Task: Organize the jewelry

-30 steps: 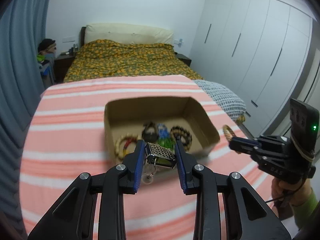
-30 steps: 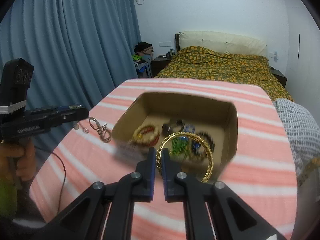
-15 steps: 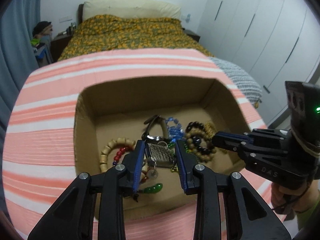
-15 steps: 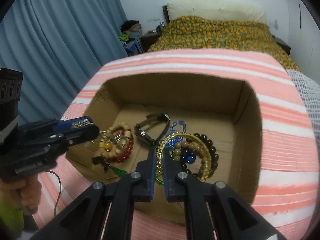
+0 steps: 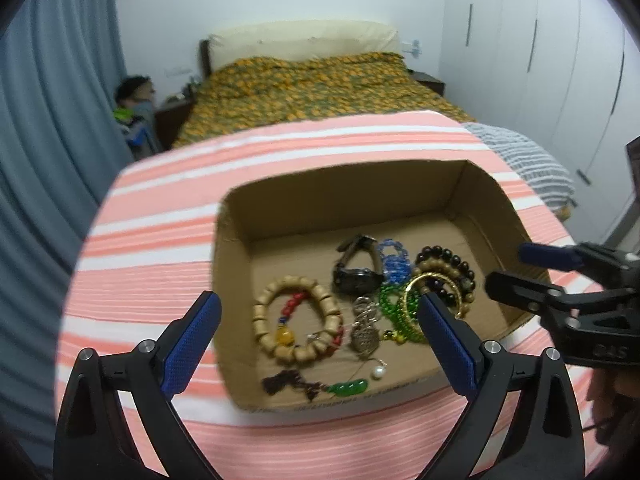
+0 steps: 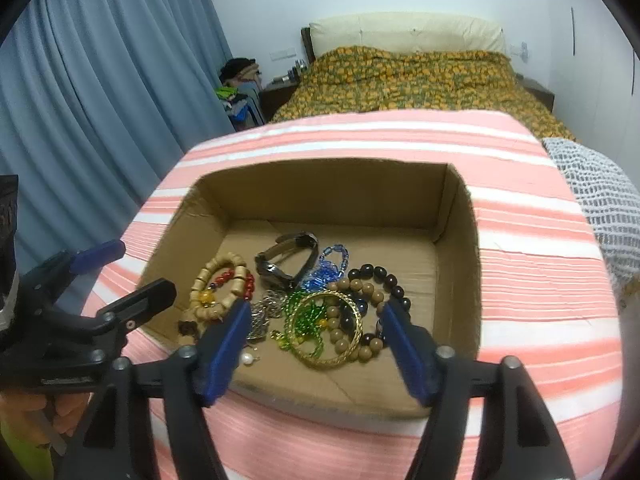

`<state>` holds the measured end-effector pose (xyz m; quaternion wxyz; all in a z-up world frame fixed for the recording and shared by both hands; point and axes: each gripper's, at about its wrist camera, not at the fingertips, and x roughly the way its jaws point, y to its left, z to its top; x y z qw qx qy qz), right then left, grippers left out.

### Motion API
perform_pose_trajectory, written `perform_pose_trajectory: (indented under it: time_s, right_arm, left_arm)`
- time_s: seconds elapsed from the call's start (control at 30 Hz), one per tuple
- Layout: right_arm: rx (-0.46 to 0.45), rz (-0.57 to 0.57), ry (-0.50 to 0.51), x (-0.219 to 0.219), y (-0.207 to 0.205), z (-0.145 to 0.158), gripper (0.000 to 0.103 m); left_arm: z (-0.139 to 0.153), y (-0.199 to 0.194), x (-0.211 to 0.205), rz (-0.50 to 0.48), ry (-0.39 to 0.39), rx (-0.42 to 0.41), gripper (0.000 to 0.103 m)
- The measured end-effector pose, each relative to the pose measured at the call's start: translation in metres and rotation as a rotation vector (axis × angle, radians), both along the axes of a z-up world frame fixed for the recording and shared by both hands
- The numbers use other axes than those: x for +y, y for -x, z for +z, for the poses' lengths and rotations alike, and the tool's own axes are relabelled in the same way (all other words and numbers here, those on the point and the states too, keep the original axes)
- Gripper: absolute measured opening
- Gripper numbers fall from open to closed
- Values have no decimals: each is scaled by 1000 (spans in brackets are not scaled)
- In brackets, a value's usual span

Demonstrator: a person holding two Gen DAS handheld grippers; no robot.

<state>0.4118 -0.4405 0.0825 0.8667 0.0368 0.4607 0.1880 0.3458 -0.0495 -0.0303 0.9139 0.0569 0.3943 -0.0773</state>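
An open cardboard box point(image 5: 232, 240) point(image 6: 460, 216) sits on the striped cloth. Inside lie a wooden bead bracelet point(image 5: 298, 320) point(image 6: 220, 284), a dark watch point(image 5: 356, 270) point(image 6: 286, 260), a silver mesh pendant with a pearl point(image 5: 365, 334) point(image 6: 264, 316), a gold bangle point(image 6: 326, 328) point(image 5: 420, 292) over green beads, blue beads and a dark bead bracelet point(image 6: 378, 280). My left gripper point(image 5: 320, 344) is open and empty above the box's near edge. My right gripper point(image 6: 316, 348) is open and empty above the bangle; it also shows at the right of the left wrist view point(image 5: 524, 272).
The pink and white striped cloth point(image 5: 152, 248) point(image 6: 532, 280) covers the surface around the box. A bed with an orange patterned cover point(image 5: 312, 84) stands behind. Blue curtains point(image 6: 100, 80) hang on the left, white wardrobes point(image 5: 560, 60) on the right.
Both grippers have opened and pulled back. The silver pendant left my left gripper and the gold bangle left my right gripper; both now lie in the box.
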Motion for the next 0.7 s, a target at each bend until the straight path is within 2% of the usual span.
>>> perform_pose_trajectory:
  time_s: [0.13, 0.23, 0.3, 0.43, 0.53, 0.7]
  right_arm:
    - [-35, -16, 15, 0, 18, 17, 81]
    - [-69, -33, 27, -2, 34, 29, 82]
    - [-113, -55, 32, -3, 47, 40, 82]
    - [-115, -106, 25, -2, 64, 52, 82]
    - [-88, -86, -8, 2, 72, 58, 82]
    - [-125, -62, 83, 19, 87, 71, 82]
  left_arm:
    - [19, 24, 2, 57, -29, -57, 101]
    - [31, 46, 2, 122, -86, -123, 102]
    - [39, 60, 3, 122, -93, -163, 103]
    - [46, 68, 11, 118, -38, -104, 102]
    - [50, 75, 21, 121, 41, -65, 103]
    - [58, 81, 26, 130, 53, -42, 103]
